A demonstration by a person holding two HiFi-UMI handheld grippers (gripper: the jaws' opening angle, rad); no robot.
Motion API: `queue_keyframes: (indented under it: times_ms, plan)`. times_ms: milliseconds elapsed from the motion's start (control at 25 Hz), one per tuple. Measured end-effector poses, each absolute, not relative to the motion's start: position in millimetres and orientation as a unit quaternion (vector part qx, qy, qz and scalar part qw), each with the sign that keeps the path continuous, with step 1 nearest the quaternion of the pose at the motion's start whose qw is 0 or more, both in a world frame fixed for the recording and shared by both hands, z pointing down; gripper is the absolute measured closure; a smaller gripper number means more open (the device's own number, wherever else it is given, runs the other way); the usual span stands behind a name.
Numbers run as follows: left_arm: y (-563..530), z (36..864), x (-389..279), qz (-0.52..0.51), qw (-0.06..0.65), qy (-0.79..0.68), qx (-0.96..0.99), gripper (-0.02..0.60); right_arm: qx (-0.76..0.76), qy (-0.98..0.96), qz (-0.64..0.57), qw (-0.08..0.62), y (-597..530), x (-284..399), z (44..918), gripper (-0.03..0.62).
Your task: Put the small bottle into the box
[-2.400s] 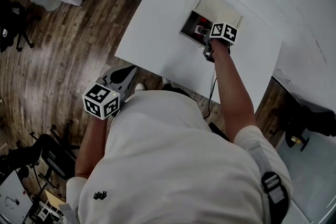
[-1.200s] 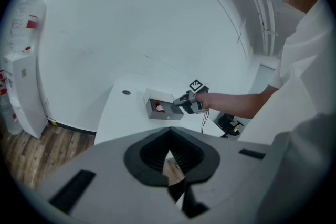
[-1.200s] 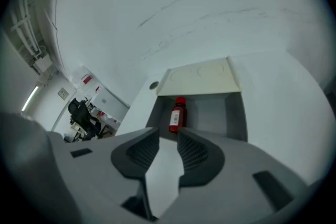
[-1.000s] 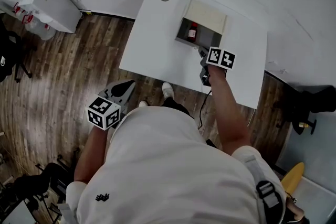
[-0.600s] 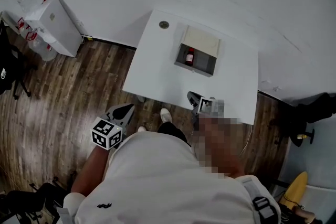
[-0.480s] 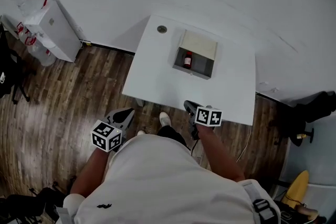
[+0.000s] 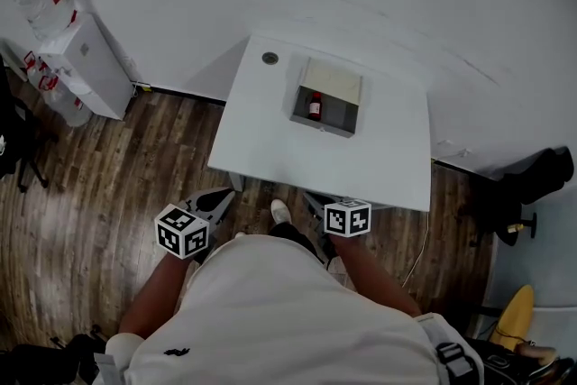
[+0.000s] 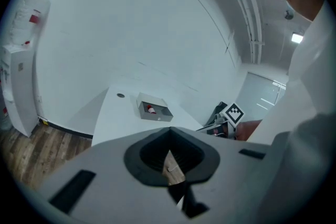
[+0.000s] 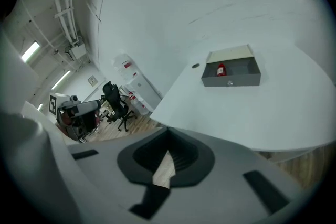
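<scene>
The small bottle (image 7: 315, 105), dark with a red label, stands in the left part of the open grey box (image 7: 338, 114) on the white table (image 7: 270, 144). Both gripper views also show the bottle (image 9: 221, 69) (image 8: 151, 109) inside the box (image 9: 231, 80) (image 8: 157, 112). My right gripper (image 7: 315, 201) is shut and empty, held off the table's near edge, well short of the box. My left gripper (image 7: 213, 204) hangs over the wooden floor left of the table, its jaws together with nothing between them.
A small round fitting (image 7: 270, 59) sits at the table's far left corner. A white cabinet (image 7: 86, 68) with plastic bags stands against the wall at the left. Dark chairs (image 7: 532, 185) and a yellow object (image 7: 515, 316) are at the right.
My right gripper has let go of the bottle, drawn back from the box past the table's near edge, and shut. The bottle stays in the box. The table now looks farther away.
</scene>
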State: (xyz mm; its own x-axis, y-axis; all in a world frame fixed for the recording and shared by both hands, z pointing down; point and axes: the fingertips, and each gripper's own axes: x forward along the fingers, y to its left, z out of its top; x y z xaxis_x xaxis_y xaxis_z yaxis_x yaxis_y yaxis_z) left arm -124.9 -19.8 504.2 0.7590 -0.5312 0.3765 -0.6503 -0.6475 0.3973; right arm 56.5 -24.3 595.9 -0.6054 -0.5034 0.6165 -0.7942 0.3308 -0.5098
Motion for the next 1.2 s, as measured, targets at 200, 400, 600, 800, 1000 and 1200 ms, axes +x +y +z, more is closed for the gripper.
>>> queue_keyframes:
  times_ms: [200,400,600,800,1000,1200]
  plan:
    - [-14,507,-135,0.126,0.259,-0.335,0.897,0.575,0.392,-0.806,0.409,0.172,-26,43,589,0.588]
    - [-11,511,-144,0.132,0.256,-0.346,0.893,0.575,0.389,-0.812,0.397,0.178,-31,39,586,0.588]
    - [-7,516,-144,0.136,0.256,-0.343,0.893,0.575,0.393,-0.811,0.395,0.177,-29,40,585,0.588]
    - [-7,519,-139,0.138,0.26,-0.339,0.894,0.575,0.394,-0.81,0.398,0.175,-23,42,588,0.588]
    - [-5,522,-139,0.141,0.264,-0.34,0.892,0.575,0.393,-0.811,0.398,0.173,-19,42,590,0.588]
    - [-3,527,-145,0.141,0.271,-0.348,0.887,0.575,0.391,-0.816,0.388,0.177,-17,40,590,0.588]
